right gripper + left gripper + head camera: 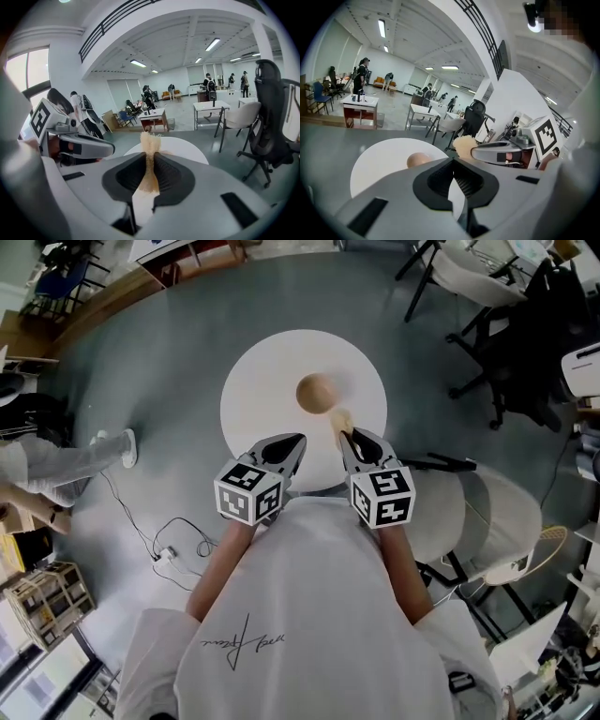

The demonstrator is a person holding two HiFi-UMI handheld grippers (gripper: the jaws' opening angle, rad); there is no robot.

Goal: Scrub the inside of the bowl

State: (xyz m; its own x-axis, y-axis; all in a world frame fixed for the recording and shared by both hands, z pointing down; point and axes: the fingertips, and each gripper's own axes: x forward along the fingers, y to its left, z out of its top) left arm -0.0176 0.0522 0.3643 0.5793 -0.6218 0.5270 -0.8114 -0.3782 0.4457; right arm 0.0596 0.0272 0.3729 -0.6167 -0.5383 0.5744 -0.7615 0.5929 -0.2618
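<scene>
A small round wooden bowl [318, 393] stands upright near the middle of the round white table [258, 390]; in the left gripper view the bowl [419, 160] peeks over the jaws. My right gripper [346, 435] is shut on a tan bristle brush [341, 418], whose tuft points at the bowl's near right side, just short of it. In the right gripper view the brush [150, 146] stands pinched between the dark pads [174, 176]. My left gripper [297, 440] hovers over the table's near edge, shut and holding nothing, a little short of the bowl.
Pale chairs [502, 517] stand close on the right of the table. A black office chair [511, 343] is at the far right. A cable [178, 540] lies on the grey floor at the left, near a person's leg [80, 460].
</scene>
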